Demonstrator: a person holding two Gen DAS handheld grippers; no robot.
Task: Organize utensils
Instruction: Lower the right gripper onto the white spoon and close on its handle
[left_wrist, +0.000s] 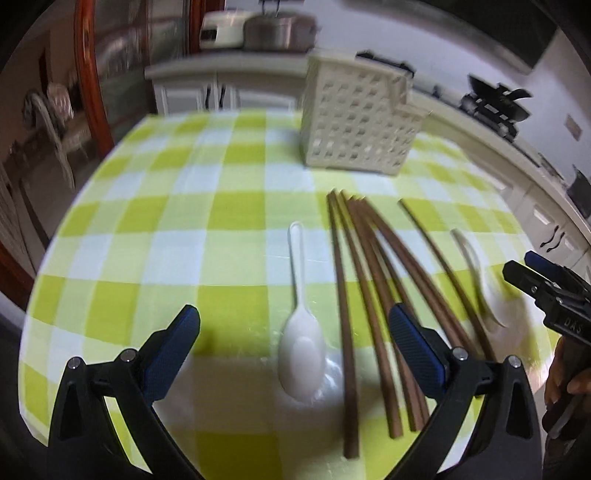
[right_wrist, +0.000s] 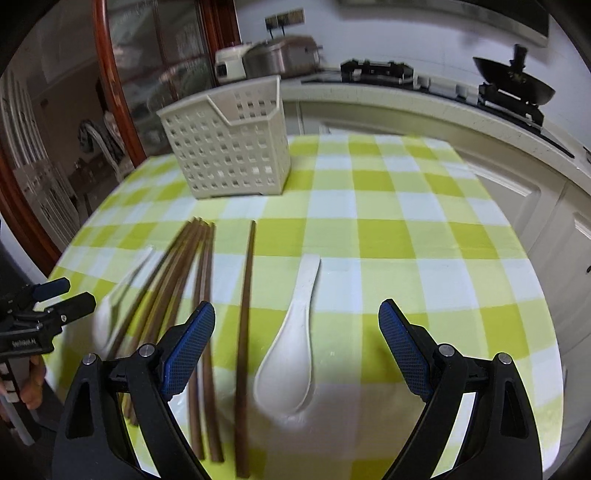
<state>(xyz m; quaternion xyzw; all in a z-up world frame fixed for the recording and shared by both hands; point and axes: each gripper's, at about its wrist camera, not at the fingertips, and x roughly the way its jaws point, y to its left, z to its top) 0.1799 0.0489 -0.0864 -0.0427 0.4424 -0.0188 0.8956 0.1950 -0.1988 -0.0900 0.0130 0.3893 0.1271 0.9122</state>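
A white perforated utensil basket (left_wrist: 354, 129) (right_wrist: 229, 151) stands at the far side of the checked tablecloth. Several brown chopsticks (left_wrist: 373, 280) (right_wrist: 207, 295) lie fanned in front of it. One white spoon (left_wrist: 301, 332) lies left of them, between the open fingers of my left gripper (left_wrist: 295, 325). A second white spoon (right_wrist: 291, 350) (left_wrist: 476, 273) lies right of them, between the open fingers of my right gripper (right_wrist: 297, 321). Both grippers hover low over the table and hold nothing. Each gripper shows at the edge of the other's view (left_wrist: 546, 288) (right_wrist: 51, 299).
The green and white checked tablecloth (left_wrist: 166, 221) (right_wrist: 406, 221) covers the table. A kitchen counter with a wok (right_wrist: 513, 88) and a rice cooker (right_wrist: 280, 55) runs behind. A wooden door frame (right_wrist: 114, 96) and a chair (left_wrist: 51, 122) stand at left.
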